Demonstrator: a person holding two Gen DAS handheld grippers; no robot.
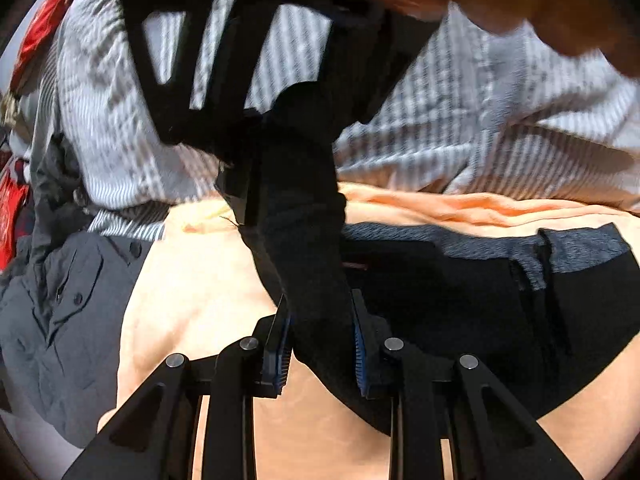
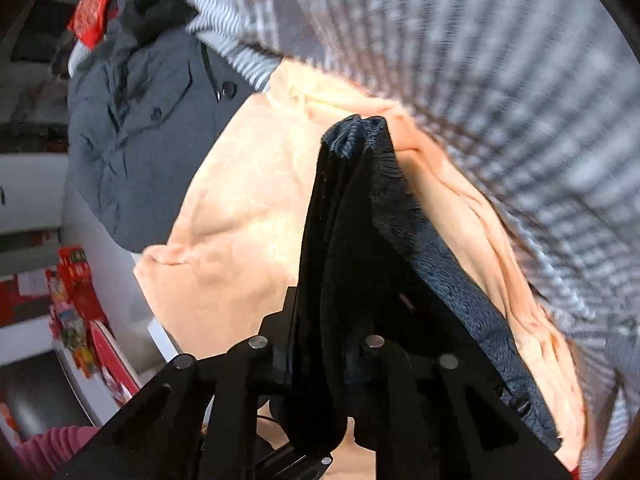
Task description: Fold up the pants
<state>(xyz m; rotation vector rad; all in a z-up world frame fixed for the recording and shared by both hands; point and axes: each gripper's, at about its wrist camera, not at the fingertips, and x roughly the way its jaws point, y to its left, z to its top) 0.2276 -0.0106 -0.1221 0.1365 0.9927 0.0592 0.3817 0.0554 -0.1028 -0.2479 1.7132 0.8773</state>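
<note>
Black pants [image 1: 440, 296] with a grey fleecy lining lie on a peach blanket [image 1: 200, 292]. My left gripper [image 1: 322, 344] is shut on a bunched black strip of the pants that rises up to my right gripper [image 1: 256, 92], seen above it. In the right wrist view my right gripper [image 2: 320, 344] is shut on a thick fold of the pants [image 2: 344, 208], lifted above the blanket [image 2: 240, 208]. Its fingertips are hidden by the cloth.
A grey-and-white striped quilt [image 1: 480, 120] lies behind the blanket and also shows in the right wrist view [image 2: 480, 80]. A grey padded jacket [image 1: 60, 320] lies at the left, also visible from the right wrist [image 2: 140, 140]. Red items [image 2: 76, 280] stand beyond the bed's edge.
</note>
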